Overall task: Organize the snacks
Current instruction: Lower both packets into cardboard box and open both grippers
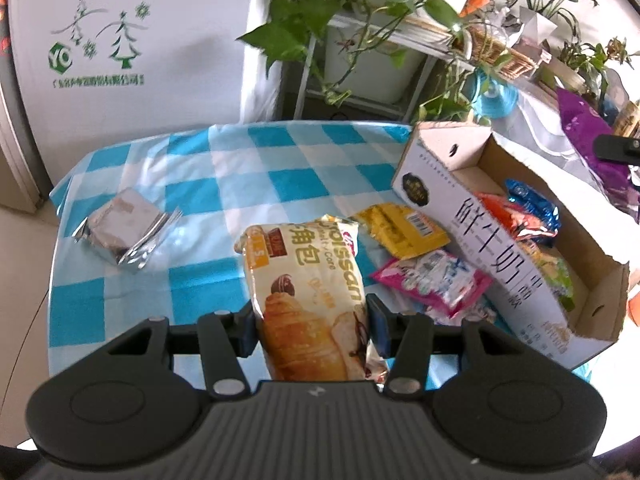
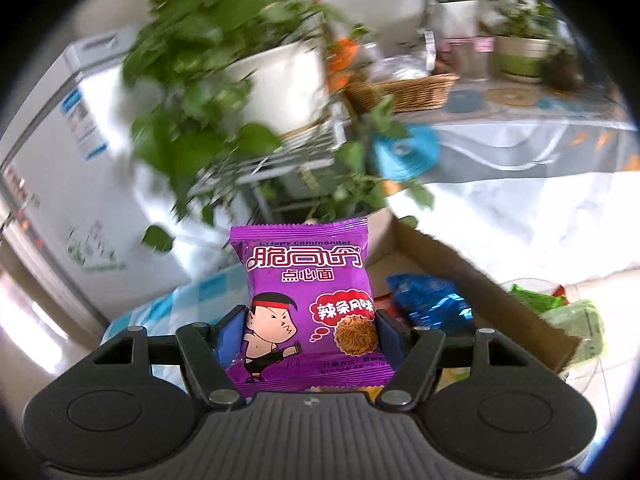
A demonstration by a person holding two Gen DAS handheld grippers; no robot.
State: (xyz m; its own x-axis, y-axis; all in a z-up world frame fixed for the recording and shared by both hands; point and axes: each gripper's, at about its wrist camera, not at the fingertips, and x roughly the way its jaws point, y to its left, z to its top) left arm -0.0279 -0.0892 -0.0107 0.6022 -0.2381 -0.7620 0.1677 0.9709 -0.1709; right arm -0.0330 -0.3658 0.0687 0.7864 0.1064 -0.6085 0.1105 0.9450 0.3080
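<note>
both jaws pinch packets: croissant pack left, purple noodle packet right; blurred plants behind.

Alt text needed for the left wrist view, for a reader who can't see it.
The left gripper is shut on a croissant pack above a blue-checked table. To the right, a box holds snacks; yellow and pink packets lie beside it, a silver packet at left.

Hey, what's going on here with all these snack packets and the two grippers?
Someone is sorting snacks into a cardboard box on a checked table. The left gripper has its jaws shut on a croissant packet, and the right gripper grips a purple noodle snack packet above the box. Yellow, pink and silver packets lie loose on the table.
</note>
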